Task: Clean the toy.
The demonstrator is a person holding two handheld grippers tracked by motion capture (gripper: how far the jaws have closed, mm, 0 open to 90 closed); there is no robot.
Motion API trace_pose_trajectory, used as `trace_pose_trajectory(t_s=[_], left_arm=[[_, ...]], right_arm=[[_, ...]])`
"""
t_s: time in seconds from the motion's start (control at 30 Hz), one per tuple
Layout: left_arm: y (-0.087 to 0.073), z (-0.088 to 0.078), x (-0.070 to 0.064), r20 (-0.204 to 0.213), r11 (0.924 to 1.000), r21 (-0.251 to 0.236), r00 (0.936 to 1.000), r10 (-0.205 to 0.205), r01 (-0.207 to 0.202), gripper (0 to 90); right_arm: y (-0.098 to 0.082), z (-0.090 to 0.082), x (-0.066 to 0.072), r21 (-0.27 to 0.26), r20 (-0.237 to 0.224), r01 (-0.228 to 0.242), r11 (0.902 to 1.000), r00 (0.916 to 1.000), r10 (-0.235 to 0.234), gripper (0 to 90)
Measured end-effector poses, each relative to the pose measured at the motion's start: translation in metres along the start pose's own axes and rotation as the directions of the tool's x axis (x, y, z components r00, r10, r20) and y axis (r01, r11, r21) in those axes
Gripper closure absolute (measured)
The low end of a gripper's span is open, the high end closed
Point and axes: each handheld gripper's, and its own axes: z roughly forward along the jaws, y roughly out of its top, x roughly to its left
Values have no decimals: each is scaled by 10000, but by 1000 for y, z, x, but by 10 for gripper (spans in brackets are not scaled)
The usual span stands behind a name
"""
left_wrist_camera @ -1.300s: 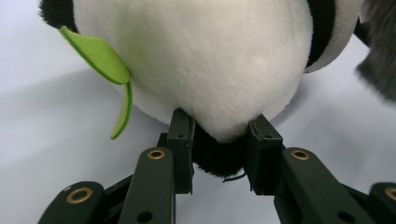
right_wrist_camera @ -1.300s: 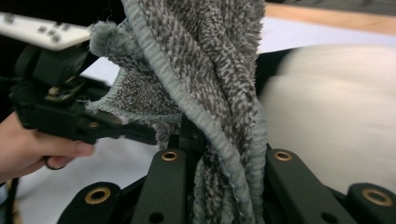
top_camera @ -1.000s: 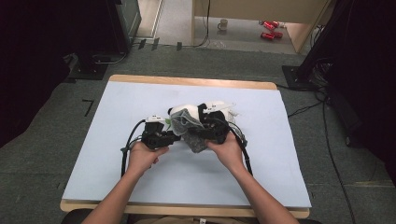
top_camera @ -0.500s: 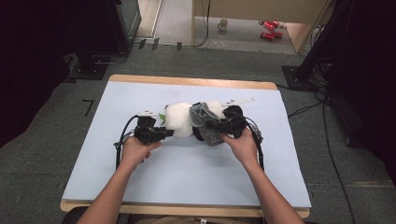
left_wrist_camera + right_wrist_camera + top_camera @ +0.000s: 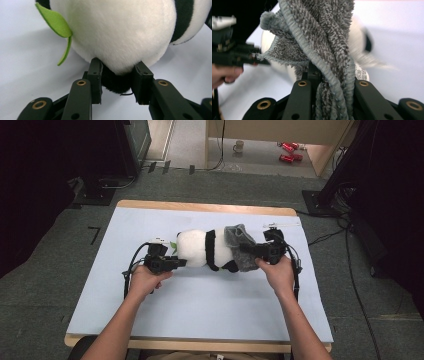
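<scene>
Lying on its side near the middle of the table (image 5: 150,320), a panda plush (image 5: 205,249) is being held at both ends. Its black part is being pinched between the jaws of the left gripper (image 5: 117,82), which have just been opening a little. A grey towel (image 5: 324,45), bunched against the plush, is being clamped tightly by the right gripper (image 5: 329,82). A white tag (image 5: 361,73) is showing small print, but it cannot be read. Much free surface is being left toward the near edge.

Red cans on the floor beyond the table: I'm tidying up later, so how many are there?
2. Both red cans lie side by side on the floor past the table's far edge, near the wooden furniture; others may be hidden.
</scene>
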Motion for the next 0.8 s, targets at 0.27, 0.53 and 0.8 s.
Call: trace_pose_trajectory(t_s=[0.27, 0.53, 0.8], left_arm=[[-6, 0, 0, 20, 9999, -130, 10000, -96, 96, 645], [-12, 2, -2, -139, 9999, -162, 9999, -48, 46, 646], [-15, 3, -3, -182, 9999, -104, 9998, 42, -44, 643]], right_arm=[[13, -11, -24, -588, 438, -565, 9967, 9973, 592, 767], [15, 14, -20, -462, 574, -233, 9987, 9980, 259, 758], [6, 34, -25, -52, 983, -124, 9999, 9951, 128, 759]])
